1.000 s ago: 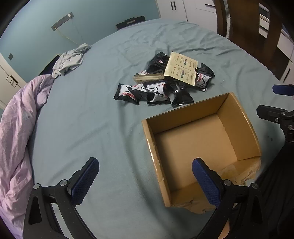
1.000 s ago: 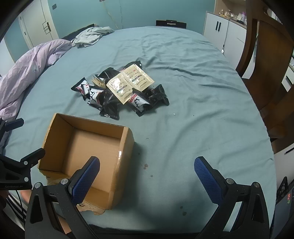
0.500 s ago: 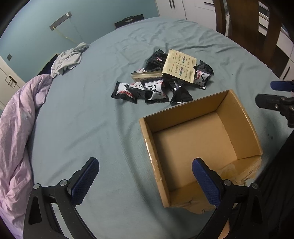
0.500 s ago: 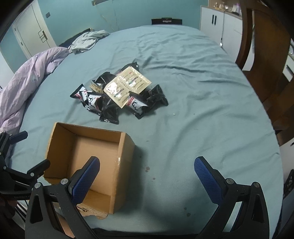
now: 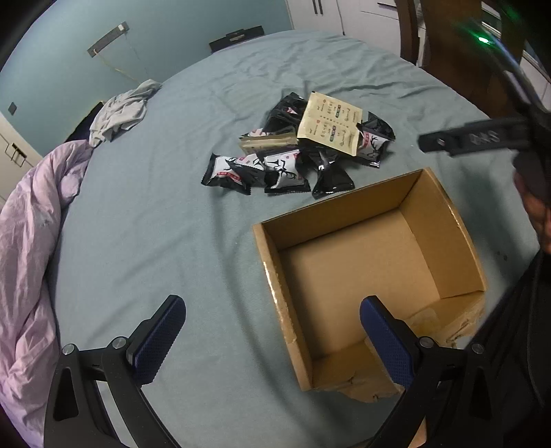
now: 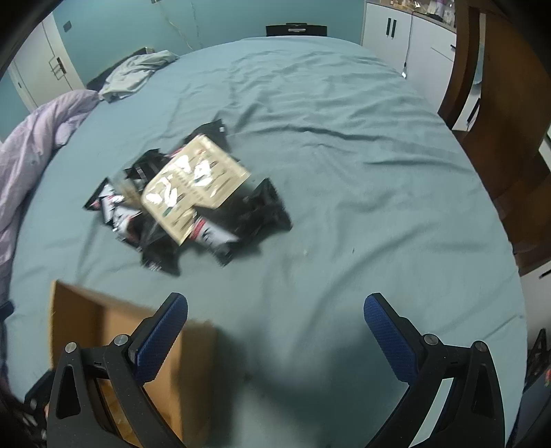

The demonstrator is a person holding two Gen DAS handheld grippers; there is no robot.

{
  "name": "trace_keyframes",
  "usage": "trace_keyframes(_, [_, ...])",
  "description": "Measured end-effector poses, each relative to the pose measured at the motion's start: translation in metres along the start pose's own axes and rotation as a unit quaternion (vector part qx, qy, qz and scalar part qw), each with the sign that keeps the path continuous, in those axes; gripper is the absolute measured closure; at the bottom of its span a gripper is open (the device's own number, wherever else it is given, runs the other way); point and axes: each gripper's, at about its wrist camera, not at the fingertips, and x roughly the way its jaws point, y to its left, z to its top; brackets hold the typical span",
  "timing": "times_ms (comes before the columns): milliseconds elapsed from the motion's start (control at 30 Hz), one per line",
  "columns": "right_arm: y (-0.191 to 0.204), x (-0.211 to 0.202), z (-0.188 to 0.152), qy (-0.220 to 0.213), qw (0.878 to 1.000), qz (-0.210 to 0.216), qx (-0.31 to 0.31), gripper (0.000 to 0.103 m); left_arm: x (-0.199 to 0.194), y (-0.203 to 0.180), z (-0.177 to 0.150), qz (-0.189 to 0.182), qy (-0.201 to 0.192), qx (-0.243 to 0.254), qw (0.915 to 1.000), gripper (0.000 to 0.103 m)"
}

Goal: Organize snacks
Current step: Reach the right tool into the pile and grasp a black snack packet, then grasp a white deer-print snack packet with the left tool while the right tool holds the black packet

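Note:
A heap of several black snack packets point(image 5: 282, 170) point(image 6: 248, 213) lies on the teal tablecloth, with a beige packet point(image 5: 330, 125) point(image 6: 193, 182) on top. An open, empty cardboard box point(image 5: 375, 262) point(image 6: 103, 327) stands nearer than the heap. My left gripper point(image 5: 272, 339) is open and holds nothing, its right finger over the box's near-left corner. My right gripper point(image 6: 275, 336) is open and holds nothing, over bare cloth to the right of the box. In the left wrist view the right gripper's black body point(image 5: 482, 138) shows at the right edge, above the box's far side.
A lilac quilt point(image 5: 27, 241) point(image 6: 31, 138) drapes over the table's left edge, and a grey garment point(image 5: 120, 112) point(image 6: 137, 74) lies at the far left. Wooden chairs point(image 6: 499, 103) stand at the right. White cabinets point(image 6: 406, 31) line the far wall.
The right gripper has moved forward toward the snack heap, so the heap looks larger and the box has slid to the lower left. The left gripper barely moved.

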Motion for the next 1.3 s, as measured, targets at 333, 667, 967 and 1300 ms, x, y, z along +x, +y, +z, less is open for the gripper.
trace_keyframes(333, [-0.002,0.055,0.04,0.028,0.997,0.058,0.033,0.005,0.003,0.007,0.005,0.003,0.004,-0.009,0.9999,0.0])
trace_keyframes(667, [0.011,0.103,0.057,0.083,0.991,0.099,0.037,0.021,0.01,0.011,0.008,0.002,0.011,-0.014,0.9998,0.0])
trace_keyframes(967, [-0.003,0.104,0.058,0.089,0.983,0.142,0.078,0.054,0.012,0.015,0.008,0.018,0.004,-0.018,0.9997,0.0])
trace_keyframes(1300, [-0.027,0.059,0.044,0.059,0.973,0.188,0.124,0.054,0.004,0.031,0.007,0.031,-0.016,-0.052,0.998,0.0])
